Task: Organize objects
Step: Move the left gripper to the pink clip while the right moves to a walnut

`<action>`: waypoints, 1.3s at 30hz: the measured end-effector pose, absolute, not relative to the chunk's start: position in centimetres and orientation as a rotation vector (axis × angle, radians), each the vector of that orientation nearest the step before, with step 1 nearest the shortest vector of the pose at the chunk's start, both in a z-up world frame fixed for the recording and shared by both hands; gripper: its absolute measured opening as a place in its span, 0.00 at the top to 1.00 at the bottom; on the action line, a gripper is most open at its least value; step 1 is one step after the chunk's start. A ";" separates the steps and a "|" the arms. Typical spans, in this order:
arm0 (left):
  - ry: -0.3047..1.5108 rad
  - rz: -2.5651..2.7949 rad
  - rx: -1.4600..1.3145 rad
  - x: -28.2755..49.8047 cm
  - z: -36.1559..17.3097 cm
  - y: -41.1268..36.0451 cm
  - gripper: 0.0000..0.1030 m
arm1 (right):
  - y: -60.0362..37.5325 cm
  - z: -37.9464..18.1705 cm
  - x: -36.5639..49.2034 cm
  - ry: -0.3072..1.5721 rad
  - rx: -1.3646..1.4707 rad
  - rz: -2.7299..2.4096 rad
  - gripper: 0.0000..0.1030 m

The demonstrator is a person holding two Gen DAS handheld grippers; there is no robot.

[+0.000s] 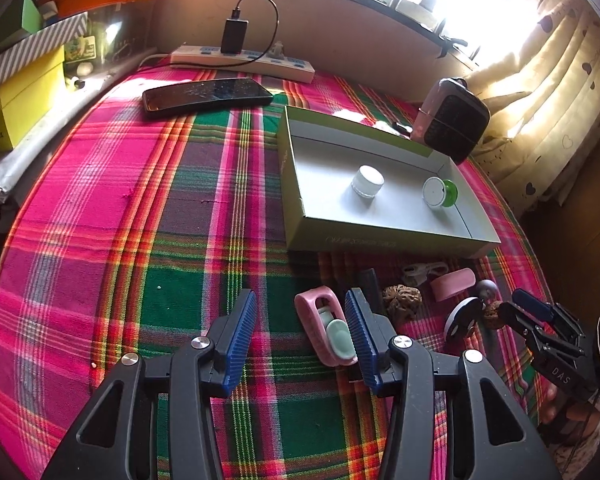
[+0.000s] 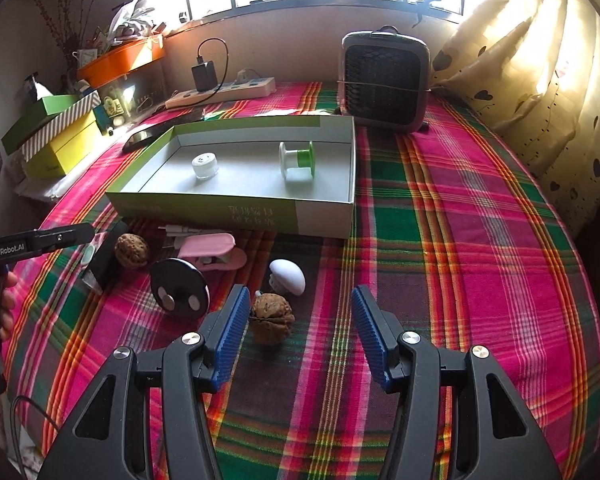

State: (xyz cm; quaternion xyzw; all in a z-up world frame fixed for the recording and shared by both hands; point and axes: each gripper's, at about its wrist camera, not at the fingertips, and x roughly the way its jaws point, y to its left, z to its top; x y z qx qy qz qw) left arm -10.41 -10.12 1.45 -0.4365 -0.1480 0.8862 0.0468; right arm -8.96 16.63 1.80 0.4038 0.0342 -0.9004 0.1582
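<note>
Only a white jar (image 2: 205, 165) and a green spool (image 2: 297, 159) lay in the box (image 2: 236, 208) at mid-frame, while walnuts (image 2: 271, 317), a pink clip (image 2: 216, 251) and more waited below it on the table (image 2: 480, 240), both tools (image 1: 300, 334) (image 2: 298, 330) open, empty.

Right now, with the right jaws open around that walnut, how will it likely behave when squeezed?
The walnut looks hard and wrinkled, so the ribbed pads should bite. Rounded, it may roll or squirt sideways. Probably light.
</note>
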 end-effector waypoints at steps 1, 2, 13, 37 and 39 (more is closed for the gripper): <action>-0.455 2.696 -1.341 -10.4 1.3 -10.0 0.56 | 16.5 1.7 -9.0 0.096 1.158 -2.572 0.48; -0.458 2.690 -1.351 -10.4 1.1 -10.0 0.56 | 16.4 1.5 -9.0 0.097 1.165 -2.565 0.48; -0.436 2.672 -1.363 -10.5 0.7 -9.3 0.56 | 15.4 0.3 -9.1 0.142 1.217 -2.529 0.48; -0.248 2.763 -1.438 -10.5 0.4 -9.3 0.56 | 15.6 0.1 -9.4 0.197 1.241 -2.584 0.49; -0.238 2.763 -1.433 -10.5 0.4 -9.2 0.56 | 15.6 0.1 -9.3 0.199 1.239 -2.581 0.54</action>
